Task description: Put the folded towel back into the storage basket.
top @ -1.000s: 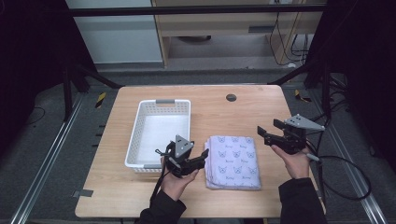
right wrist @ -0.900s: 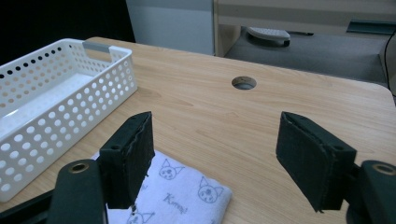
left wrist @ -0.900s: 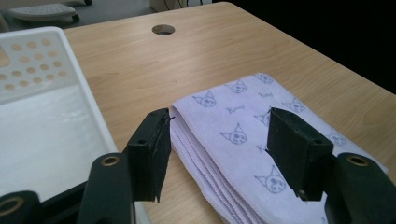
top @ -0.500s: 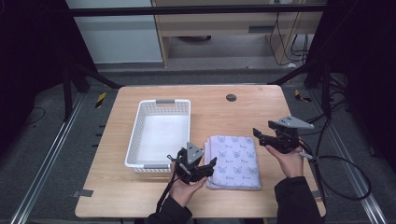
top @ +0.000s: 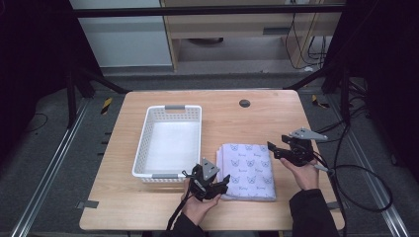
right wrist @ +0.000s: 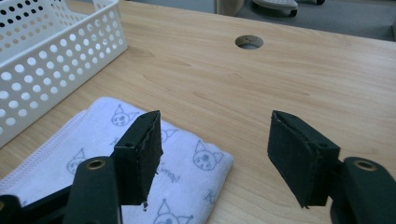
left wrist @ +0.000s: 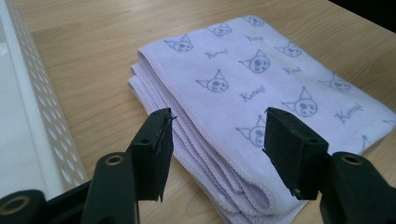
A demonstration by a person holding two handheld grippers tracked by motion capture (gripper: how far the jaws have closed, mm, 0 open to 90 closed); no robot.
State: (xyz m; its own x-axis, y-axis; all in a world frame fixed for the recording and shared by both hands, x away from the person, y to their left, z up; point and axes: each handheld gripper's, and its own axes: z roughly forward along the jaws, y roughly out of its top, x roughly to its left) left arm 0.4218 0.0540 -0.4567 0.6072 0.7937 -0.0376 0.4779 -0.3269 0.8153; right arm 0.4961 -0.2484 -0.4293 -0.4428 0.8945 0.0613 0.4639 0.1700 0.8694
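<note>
High view: folded lilac terry towel with cat-face print (top: 248, 170) lies flat on the pale wooden table (top: 257, 111), just right of the white perforated plastic basket (top: 170, 140). Left gripper (top: 213, 185) at its near-left corner, right gripper (top: 282, 150) off its far-right edge.

Left gripper view: jaws apart, straddling the stacked fold edges (left wrist: 205, 154). Judged soft, light, floppy; layers may splay.

Right gripper view: jaws apart above the towel corner (right wrist: 205, 172). Pinch all layers at corners.
</note>
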